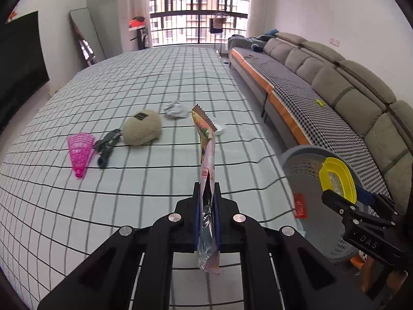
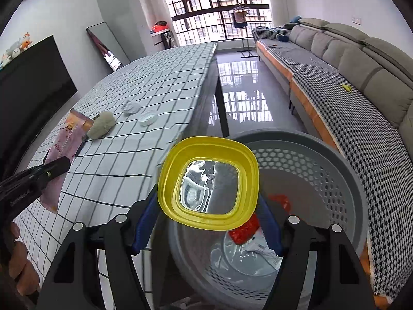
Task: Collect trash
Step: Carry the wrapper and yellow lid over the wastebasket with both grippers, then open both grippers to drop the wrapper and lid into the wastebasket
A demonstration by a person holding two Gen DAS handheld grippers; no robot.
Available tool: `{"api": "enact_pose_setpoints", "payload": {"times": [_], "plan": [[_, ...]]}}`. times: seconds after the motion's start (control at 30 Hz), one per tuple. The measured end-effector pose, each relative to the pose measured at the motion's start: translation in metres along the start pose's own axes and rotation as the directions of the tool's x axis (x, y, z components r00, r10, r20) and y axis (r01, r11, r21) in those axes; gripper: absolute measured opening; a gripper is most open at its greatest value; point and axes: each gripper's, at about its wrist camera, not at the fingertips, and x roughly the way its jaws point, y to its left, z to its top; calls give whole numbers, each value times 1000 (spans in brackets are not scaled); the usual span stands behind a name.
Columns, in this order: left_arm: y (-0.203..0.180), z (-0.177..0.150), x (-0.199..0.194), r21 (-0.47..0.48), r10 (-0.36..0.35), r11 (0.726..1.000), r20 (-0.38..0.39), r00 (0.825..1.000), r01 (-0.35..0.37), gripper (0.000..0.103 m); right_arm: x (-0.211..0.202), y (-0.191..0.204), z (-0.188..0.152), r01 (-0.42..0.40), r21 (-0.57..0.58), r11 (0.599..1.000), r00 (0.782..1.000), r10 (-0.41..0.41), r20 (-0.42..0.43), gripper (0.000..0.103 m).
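Both grippers carry trash: the right gripper [image 2: 206,230], fingers spread wide around a yellow lid [image 2: 208,184], hangs directly over the basket [image 2: 343,180], while the left gripper [image 1: 207,201], clamped on a wrapper [image 1: 206,160] pointing toward twelve o'clock, has the basket at three o'clock beside the surface [image 1: 129,82].

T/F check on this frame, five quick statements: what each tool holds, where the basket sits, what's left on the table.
1. The left tool is shut on a snack wrapper. True.
2. The right tool is empty. False: it holds a yellow lid.
3. The yellow lid is above the grey basket. True.
4. The basket stands on the table. False: it stands beside the table's edge, lower down.
5. A pink shuttlecock lies on the table. True.
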Motion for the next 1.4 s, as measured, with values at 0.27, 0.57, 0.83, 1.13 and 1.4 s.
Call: {"api": "enact_pose_setpoints", "payload": {"times": [0.27,0.57,0.83,1.13,1.4], "plan": [[-73,-1,22,60,-146,987,-71,987,151,9,-13,-60,-10,92,64,994,996,-90,-24,68],[-118,-13,41,95,-201,971,-153,967,217,9,-10,-87,-26,114,82,990,992,-109,-71,68],[-131,-25,56,121,-193,968,-205,960,220,10,-5,-91,-34,111,68,991,989,-104,-101,68],[-135,-28,57,142,-159,971,-206,966,190,10,-2,-87,-38,100,59,993,990,-93,-105,68],[-136,-30,58,156,-141,972,-205,969,174,16,-2,-88,-38,95,55,994,990,-89,-106,68]]}}
